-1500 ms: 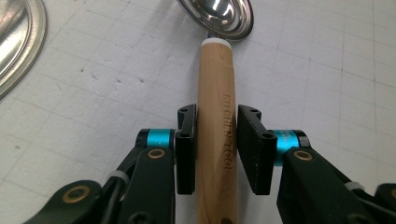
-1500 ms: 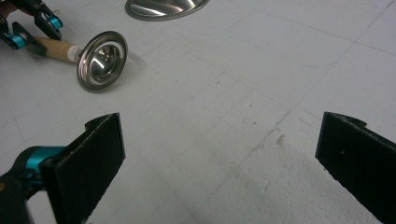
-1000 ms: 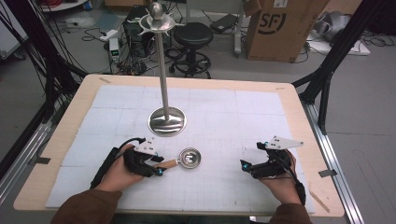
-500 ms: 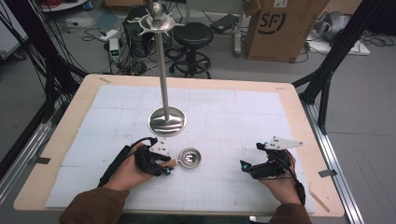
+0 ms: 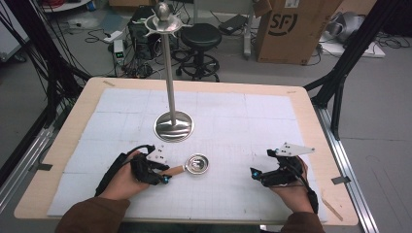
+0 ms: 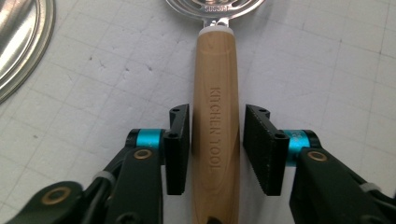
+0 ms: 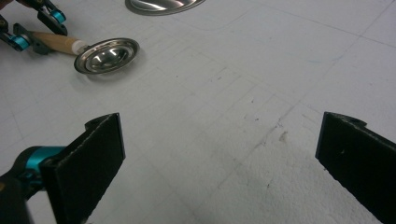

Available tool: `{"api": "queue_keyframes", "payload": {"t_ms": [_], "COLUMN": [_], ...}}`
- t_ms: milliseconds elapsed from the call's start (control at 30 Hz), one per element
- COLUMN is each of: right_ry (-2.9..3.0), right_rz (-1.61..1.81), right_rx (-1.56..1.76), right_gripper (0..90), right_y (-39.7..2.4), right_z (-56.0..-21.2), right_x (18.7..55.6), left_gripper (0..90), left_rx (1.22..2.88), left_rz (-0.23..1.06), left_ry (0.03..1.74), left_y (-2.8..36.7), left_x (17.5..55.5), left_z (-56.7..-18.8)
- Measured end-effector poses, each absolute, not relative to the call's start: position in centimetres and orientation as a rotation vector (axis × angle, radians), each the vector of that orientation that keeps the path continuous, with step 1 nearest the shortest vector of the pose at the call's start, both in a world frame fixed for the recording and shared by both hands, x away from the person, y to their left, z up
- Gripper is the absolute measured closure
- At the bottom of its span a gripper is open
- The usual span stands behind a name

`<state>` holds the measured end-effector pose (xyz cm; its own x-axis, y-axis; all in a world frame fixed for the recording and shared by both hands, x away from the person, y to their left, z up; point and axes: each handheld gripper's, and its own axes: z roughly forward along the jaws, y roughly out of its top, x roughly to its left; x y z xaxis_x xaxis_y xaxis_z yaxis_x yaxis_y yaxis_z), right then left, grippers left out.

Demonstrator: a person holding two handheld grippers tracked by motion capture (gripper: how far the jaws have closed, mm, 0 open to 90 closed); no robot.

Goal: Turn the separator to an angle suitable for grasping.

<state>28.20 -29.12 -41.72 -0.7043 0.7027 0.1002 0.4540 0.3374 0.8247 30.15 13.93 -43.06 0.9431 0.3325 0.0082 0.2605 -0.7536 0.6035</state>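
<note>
Left gripper [image 6: 217, 149], held low near the front edge of a white gridded mat [image 5: 233, 126], straddles the wooden handle [image 6: 216, 116] of a small metal strainer ladle [image 5: 197, 164]. Its two black jaws stand a little apart, one on each side of the handle; the near-side pad looks to be just at the wood, the other shows a thin gap, and nothing is clamped yet. The handle, stamped "KITCHEN TOOL", runs straight out ahead between the jaws to the ladle's round steel bowl [image 6: 215, 9], which lies on the mat just beyond the fingertips. Off to the gripper's forward left sits the polished disc base [image 6: 21, 42] of a tall metal stand [image 5: 169, 73]; in the high view the stand's pole rises from that base to a hooked crown and ball at the top.

Right gripper [image 5: 265, 175], held in the person's right hand [image 5: 291, 187], rests well apart from the ladle on the opposite side of the mat. Its jaws are spread wide with only bare mat between them. From the right gripper view, the ladle [image 7: 106, 55] lies far ahead and to the left, with the left gripper's [image 7: 32, 30] teal-tipped jaws around its handle, and the stand's base [image 7: 163, 4] lies beyond at the top edge.

Brown sleeves [image 5: 92, 216] enter from the table's [image 5: 311, 97] near side.
</note>
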Motion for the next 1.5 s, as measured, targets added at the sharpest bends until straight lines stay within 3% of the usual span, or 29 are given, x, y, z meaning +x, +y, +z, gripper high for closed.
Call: {"api": "queue_keyframes", "payload": {"t_ms": [767, 1300, 1500], "right_ry": [2.339, 2.326, 2.327], "right_rz": [1.305, 1.328, 1.330], "right_rx": [1.031, 1.036, 1.034], "right_gripper": [0.3, 0.3, 0.3], "right_y": [-28.9, -29.3, -29.3], "right_z": [-41.7, -41.4, -41.4], "right_x": [28.3, 28.2, 28.2], "left_gripper": [69.4, 69.0, 68.7], "left_rx": [2.415, 2.469, 2.473], "left_rz": [0.088, 0.054, 0.043], "left_ry": [0.377, 0.213, 0.173], "left_y": [10.8, 2.0, 0.4], "left_x": [31.9, 32.5, 32.0], "left_z": [-42.7, -42.5, -42.5]}}
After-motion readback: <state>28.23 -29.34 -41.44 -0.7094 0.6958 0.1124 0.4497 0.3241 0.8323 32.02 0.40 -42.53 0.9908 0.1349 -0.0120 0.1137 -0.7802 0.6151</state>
